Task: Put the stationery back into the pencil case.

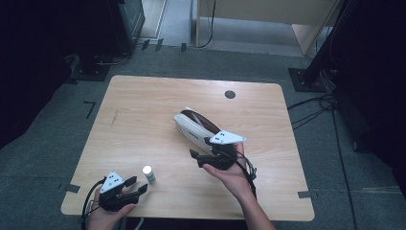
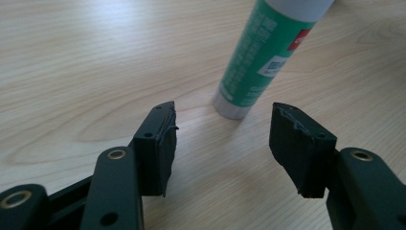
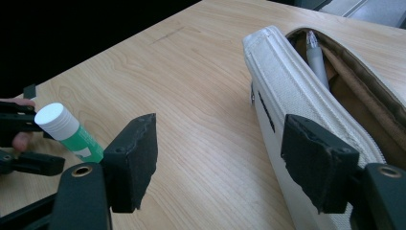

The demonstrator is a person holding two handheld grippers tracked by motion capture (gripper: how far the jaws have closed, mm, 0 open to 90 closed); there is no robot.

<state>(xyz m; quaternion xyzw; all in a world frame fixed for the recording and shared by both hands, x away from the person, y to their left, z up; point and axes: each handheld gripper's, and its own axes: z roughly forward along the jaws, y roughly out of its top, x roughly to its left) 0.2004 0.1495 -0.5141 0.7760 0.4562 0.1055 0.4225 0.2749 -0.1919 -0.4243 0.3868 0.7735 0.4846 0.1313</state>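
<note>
A green glue stick (image 1: 149, 174) with a white cap stands upright near the table's front left. My left gripper (image 1: 135, 185) is open just short of it; in the left gripper view the glue stick (image 2: 261, 57) rises beyond my open left gripper (image 2: 222, 132), not between the pads. A white pencil case (image 1: 196, 127) lies open-topped mid-table. My right gripper (image 1: 201, 153) is open at its near end. In the right gripper view the pencil case (image 3: 297, 91) holds a pen (image 3: 317, 57), and my right gripper (image 3: 220, 153) has one pad beside the case wall. The glue stick (image 3: 67, 132) stands at far left.
The wooden table (image 1: 143, 105) has a dark round hole (image 1: 230, 94) near its back edge. Cables trail off the front from both grippers. Dark stands and equipment rise on the floor around the table.
</note>
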